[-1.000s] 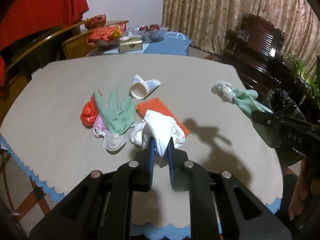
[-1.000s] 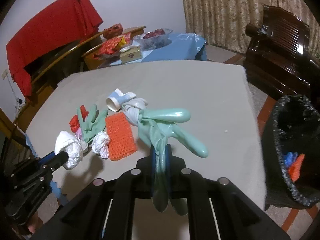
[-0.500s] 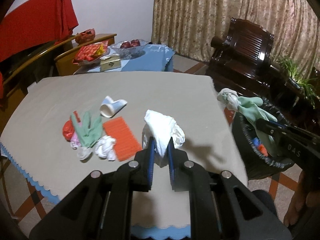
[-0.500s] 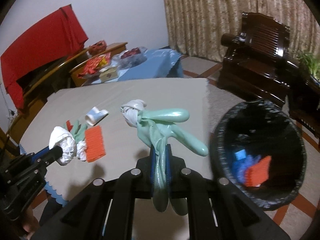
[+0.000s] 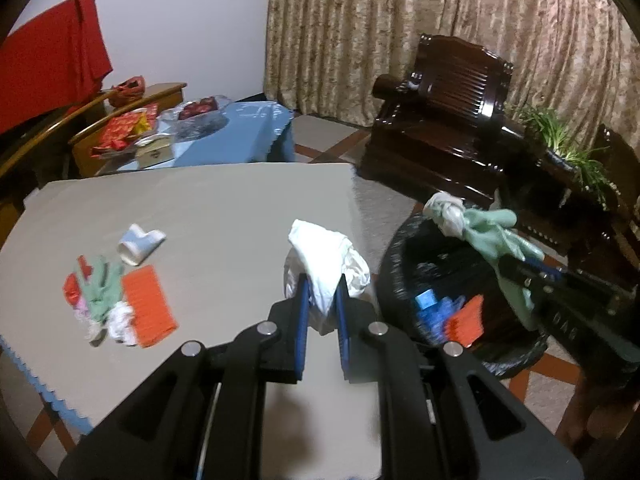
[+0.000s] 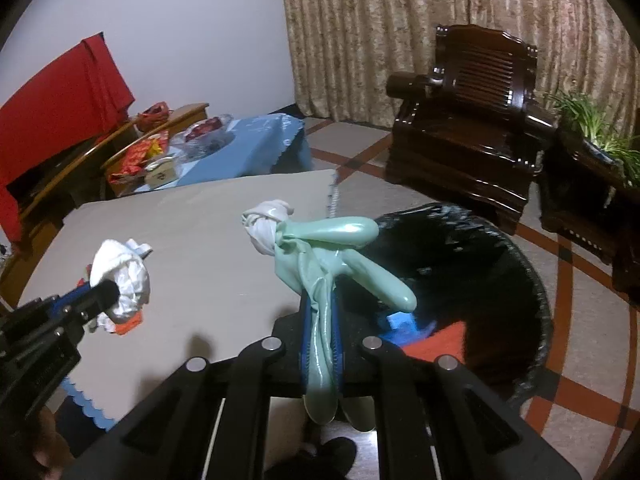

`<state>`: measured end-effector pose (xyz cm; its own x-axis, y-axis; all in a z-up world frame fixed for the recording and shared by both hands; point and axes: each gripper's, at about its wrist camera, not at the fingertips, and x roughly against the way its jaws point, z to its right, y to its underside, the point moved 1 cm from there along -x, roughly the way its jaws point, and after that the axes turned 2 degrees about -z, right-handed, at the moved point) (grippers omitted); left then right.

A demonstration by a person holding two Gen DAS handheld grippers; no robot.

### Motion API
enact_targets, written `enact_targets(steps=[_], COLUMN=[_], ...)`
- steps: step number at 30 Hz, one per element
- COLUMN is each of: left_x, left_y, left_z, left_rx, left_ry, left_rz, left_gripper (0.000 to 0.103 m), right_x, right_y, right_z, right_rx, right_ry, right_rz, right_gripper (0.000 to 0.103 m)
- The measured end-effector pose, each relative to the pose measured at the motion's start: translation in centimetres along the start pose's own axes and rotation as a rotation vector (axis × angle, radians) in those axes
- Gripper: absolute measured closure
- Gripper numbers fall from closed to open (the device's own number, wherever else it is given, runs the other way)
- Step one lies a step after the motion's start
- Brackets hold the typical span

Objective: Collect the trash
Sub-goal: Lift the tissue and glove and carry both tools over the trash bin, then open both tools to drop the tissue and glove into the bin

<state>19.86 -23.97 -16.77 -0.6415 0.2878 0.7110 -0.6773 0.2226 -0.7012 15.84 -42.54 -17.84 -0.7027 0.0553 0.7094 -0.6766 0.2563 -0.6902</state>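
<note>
My left gripper [image 5: 320, 292] is shut on a crumpled white plastic bag [image 5: 324, 256], held above the table's right edge beside the black-lined trash bin [image 5: 394, 240]. My right gripper [image 6: 320, 320] is shut on a pale green rubber glove [image 6: 340, 248] with a white wad knotted at its end, hanging over the bin's [image 6: 536, 292] near rim. In the left wrist view the glove [image 5: 492, 232] and right gripper [image 5: 516, 270] sit over the bin. The right wrist view shows the left gripper [image 6: 108, 290] with the bag [image 6: 120, 272] at the left.
A pile of scraps [image 5: 116, 300] lies on the grey table [image 5: 220, 208]: orange ribbed sheet, green glove, red and white bits, a paper cup [image 5: 138, 244]. The bin holds blue and orange scraps [image 5: 452, 316]. A dark wooden armchair [image 6: 472, 128] and a potted plant [image 6: 592, 124] stand behind.
Both grippers have swung right off the middle of the table with their loads; the glove has come over the bin and the white bag has reached the table's right edge.
</note>
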Motion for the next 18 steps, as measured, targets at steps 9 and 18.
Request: enact_targets(steps=[9,18], left_x=[-5.3,-9.9], left_y=[-0.1,-1.3], left_z=[6.4,10.7], left_rx=[-0.018,-0.037], left_ry=[0.074,0.147], left_rz=[-0.051,-0.084], left_gripper=[0.090,0.084], right_x=[-2.3,-5.7], right_y=[0.0,-0.3], right_z=[6.5,11.6], right_rx=[-0.048,-0.095], right_ry=[0.055,0.099], right_rz=[-0.031,-0.072], right_gripper=[0.094,0.091])
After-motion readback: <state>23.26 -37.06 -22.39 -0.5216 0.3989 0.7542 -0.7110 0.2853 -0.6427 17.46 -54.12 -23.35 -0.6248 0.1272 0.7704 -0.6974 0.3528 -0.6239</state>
